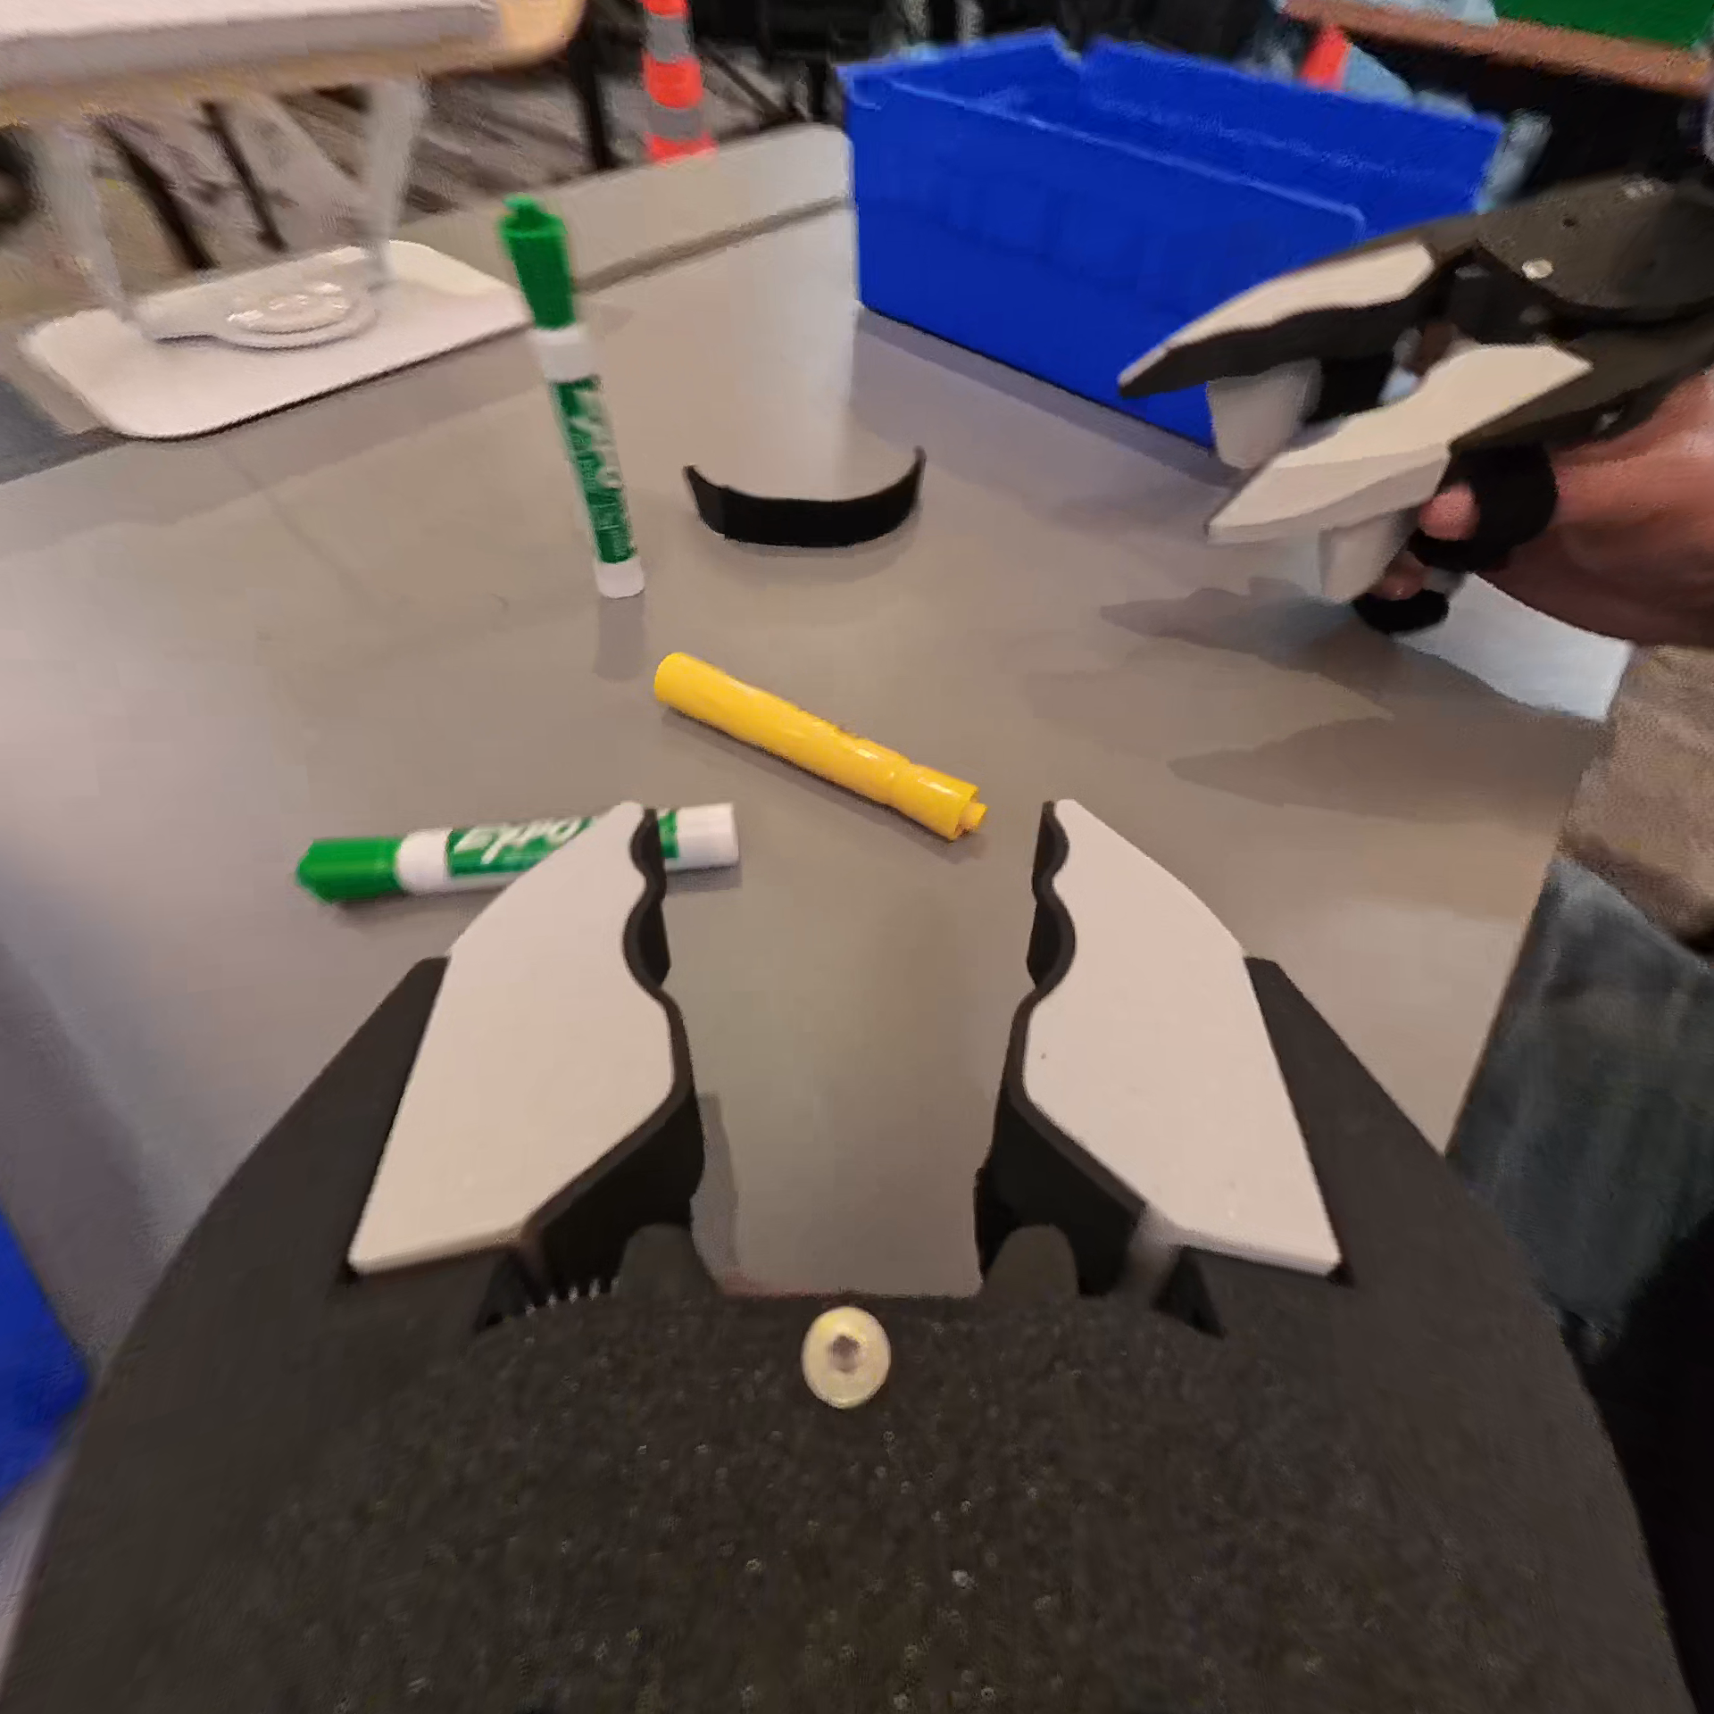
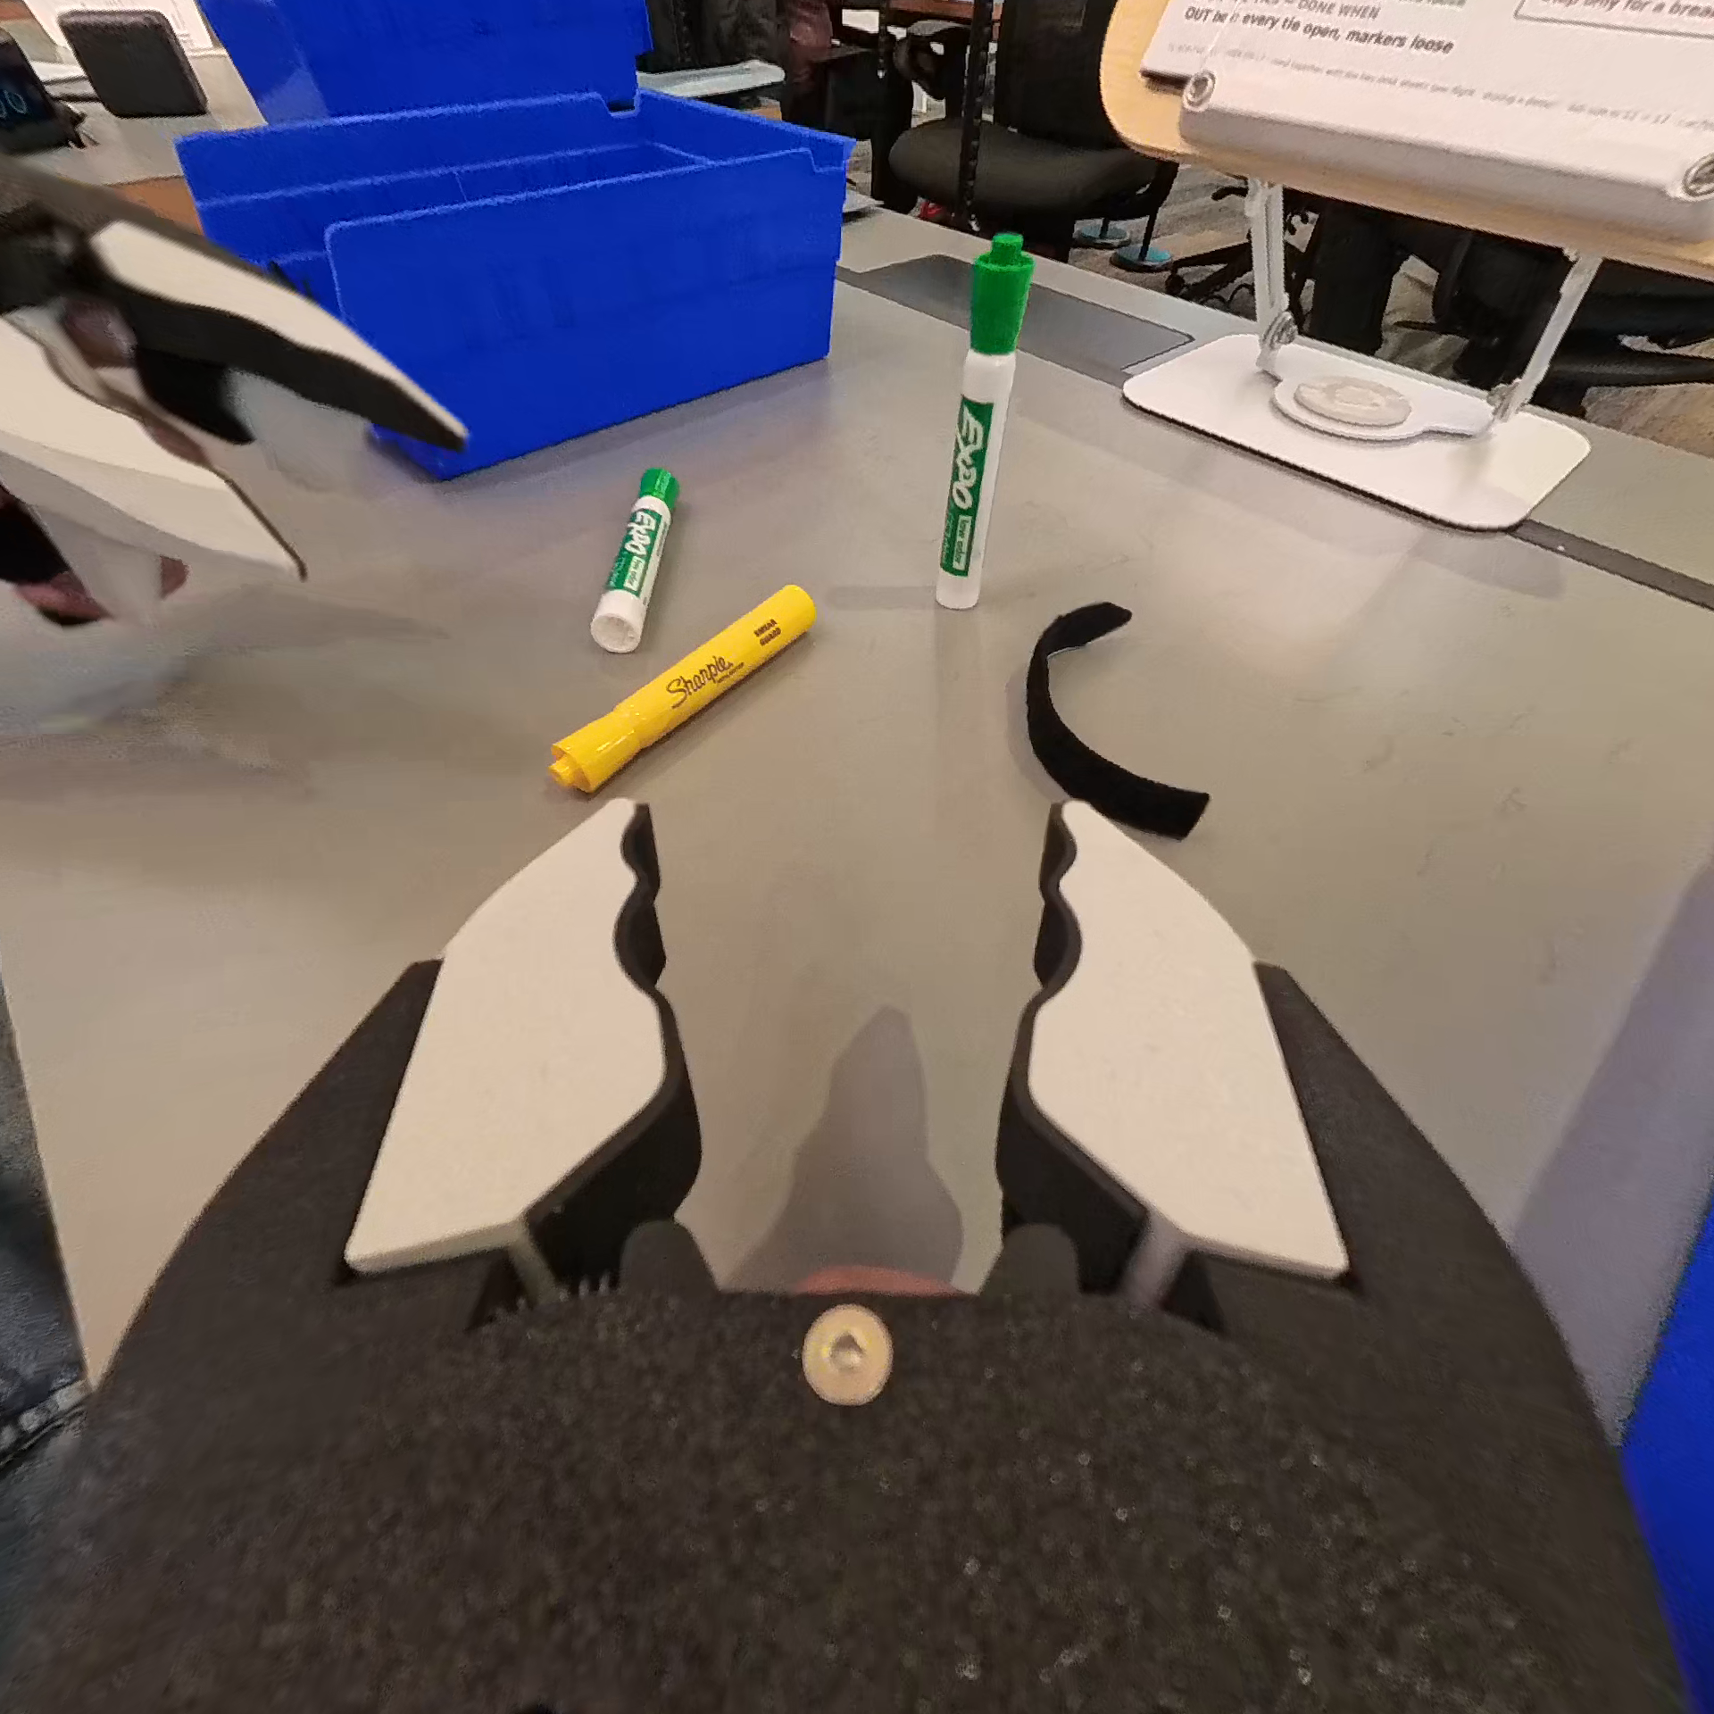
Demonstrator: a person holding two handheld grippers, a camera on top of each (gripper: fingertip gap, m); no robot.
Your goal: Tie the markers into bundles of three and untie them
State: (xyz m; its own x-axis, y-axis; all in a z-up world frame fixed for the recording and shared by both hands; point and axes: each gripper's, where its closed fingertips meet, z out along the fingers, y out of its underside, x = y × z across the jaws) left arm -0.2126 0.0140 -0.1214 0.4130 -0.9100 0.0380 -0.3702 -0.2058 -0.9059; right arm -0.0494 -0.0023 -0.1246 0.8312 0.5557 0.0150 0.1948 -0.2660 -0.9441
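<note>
Three markers lie loose and apart on the grey table (image 1: 1159, 742). One green marker (image 1: 575, 399) stands upright on its end; it also shows in the right wrist view (image 2: 978, 436). A second green marker (image 1: 436, 853) lies flat, also seen from the right (image 2: 638, 556). A yellow marker (image 1: 816, 742) lies flat between them, also seen from the right (image 2: 691, 686). A black strap (image 1: 807, 505) lies open and curved on the table, also seen from the right (image 2: 1094, 742). My left gripper (image 1: 849, 816) is open and empty, above the table near the flat markers. My right gripper (image 2: 849, 816) is open and empty, also seen at the right of the left wrist view (image 1: 1178, 454).
A blue bin (image 1: 1113, 232) stands at the back of the table, also in the right wrist view (image 2: 556, 260). A white stand (image 2: 1354, 417) with a sheet holder stands on the table, also in the left wrist view (image 1: 260, 343). A hand (image 1: 1614, 538) holds the right gripper. The left tips stand about 10 cm off the yellow marker (image 1: 816, 742).
</note>
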